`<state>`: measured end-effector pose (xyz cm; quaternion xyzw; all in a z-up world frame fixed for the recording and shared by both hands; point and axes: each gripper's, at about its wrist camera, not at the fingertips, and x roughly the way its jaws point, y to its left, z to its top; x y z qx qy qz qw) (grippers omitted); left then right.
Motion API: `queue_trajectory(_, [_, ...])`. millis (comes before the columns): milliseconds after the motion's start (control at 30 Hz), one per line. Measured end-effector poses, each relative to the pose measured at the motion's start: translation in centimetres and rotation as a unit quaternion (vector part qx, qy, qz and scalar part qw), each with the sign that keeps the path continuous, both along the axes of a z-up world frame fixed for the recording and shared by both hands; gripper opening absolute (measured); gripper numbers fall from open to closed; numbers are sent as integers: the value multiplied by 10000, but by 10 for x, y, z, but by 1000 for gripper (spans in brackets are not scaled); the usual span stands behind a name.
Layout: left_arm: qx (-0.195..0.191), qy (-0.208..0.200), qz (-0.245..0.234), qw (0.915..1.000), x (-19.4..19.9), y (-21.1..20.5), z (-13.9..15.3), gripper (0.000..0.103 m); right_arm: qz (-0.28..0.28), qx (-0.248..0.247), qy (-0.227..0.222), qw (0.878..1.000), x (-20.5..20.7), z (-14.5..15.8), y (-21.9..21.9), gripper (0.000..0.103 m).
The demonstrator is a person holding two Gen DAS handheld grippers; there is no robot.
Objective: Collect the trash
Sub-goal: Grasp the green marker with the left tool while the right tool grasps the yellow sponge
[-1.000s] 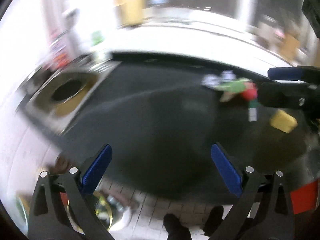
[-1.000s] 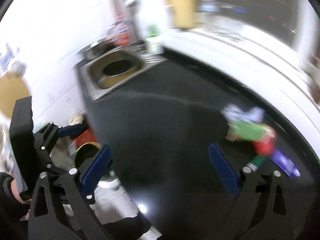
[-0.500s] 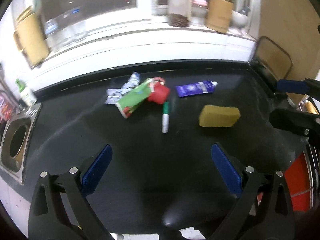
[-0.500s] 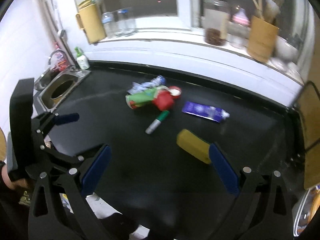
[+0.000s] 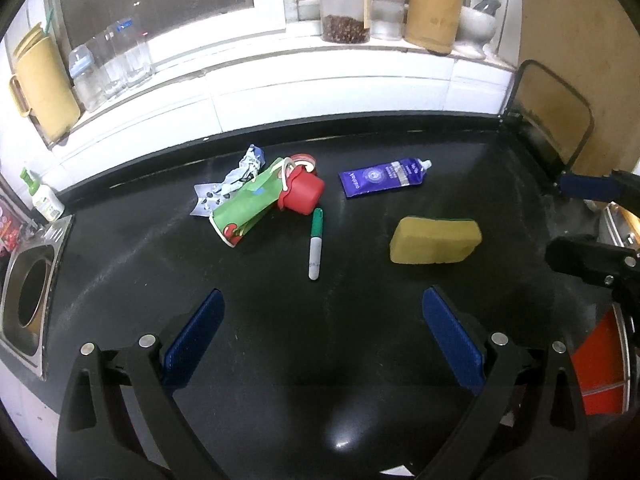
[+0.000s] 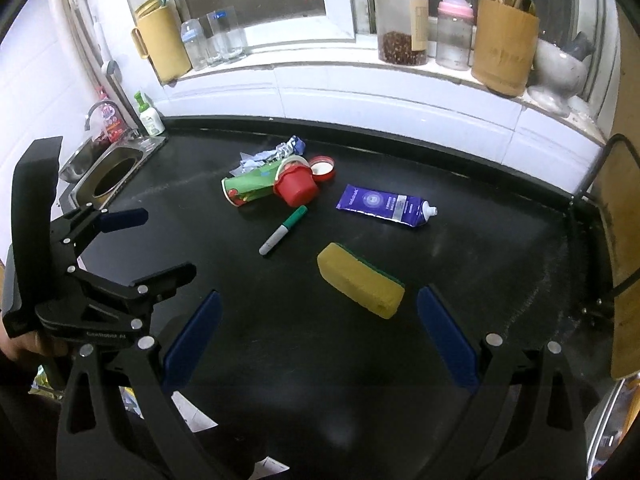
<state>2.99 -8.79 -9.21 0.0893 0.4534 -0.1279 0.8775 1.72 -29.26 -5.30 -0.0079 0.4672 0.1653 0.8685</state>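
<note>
On the black counter (image 5: 280, 340) lies a heap of trash: a crushed green paper cup (image 5: 246, 210) (image 6: 250, 188), a crumpled wrapper (image 5: 236, 180) (image 6: 272, 152), a red cup (image 5: 304, 196) (image 6: 296, 188) and a red lid (image 6: 323, 168). Beside it lie a green marker (image 5: 316, 248) (image 6: 284, 230), a purple tube (image 5: 384, 178) (image 6: 384, 210) and a yellow sponge (image 5: 436, 240) (image 6: 360, 284). My left gripper (image 5: 322, 296) (image 6: 170, 242) hangs open over the counter's front, short of the marker. My right gripper (image 6: 319, 296) (image 5: 558, 218) is open too, just short of the sponge. Neither holds anything.
A steel sink (image 5: 28, 296) (image 6: 108, 178) is set into the counter's left end, with a soap bottle (image 6: 150, 116) behind it. Jars, bottles and a bamboo utensil holder (image 6: 504, 52) line the windowsill. A wire rack with a wooden board (image 5: 556, 120) stands at the right end.
Both views have swung from the sink end to face the trash in the middle of the counter, and the blur is gone. Both grippers stay open and hold nothing.
</note>
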Motion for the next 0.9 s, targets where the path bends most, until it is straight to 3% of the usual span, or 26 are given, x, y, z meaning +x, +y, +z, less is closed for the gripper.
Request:
queue_trajectory(500, [245, 408, -27, 9989, 86, -16, -102, 95, 702, -421, 816, 9933, 74, -116, -9, 95])
queue_trajectory(700, [260, 593, -110, 9978, 117, -23, -130, 87, 912, -296, 1081, 9895, 96, -144, -13, 94])
queue_trajectory(767, [196, 672, -106, 9975, 124, -24, -135, 82, 1072, -305, 1172, 9868, 101, -151, -10, 87])
queue_trajectory(833, [119, 763, -155, 9969, 130, -27, -140, 74, 1221, -315, 1263, 9839, 103, -157, -8, 73])
queue_trajectory(900, [155, 759, -193, 9968, 132, -30, -142, 73, 1344, -374, 1305, 9816, 103, -161, -5, 65])
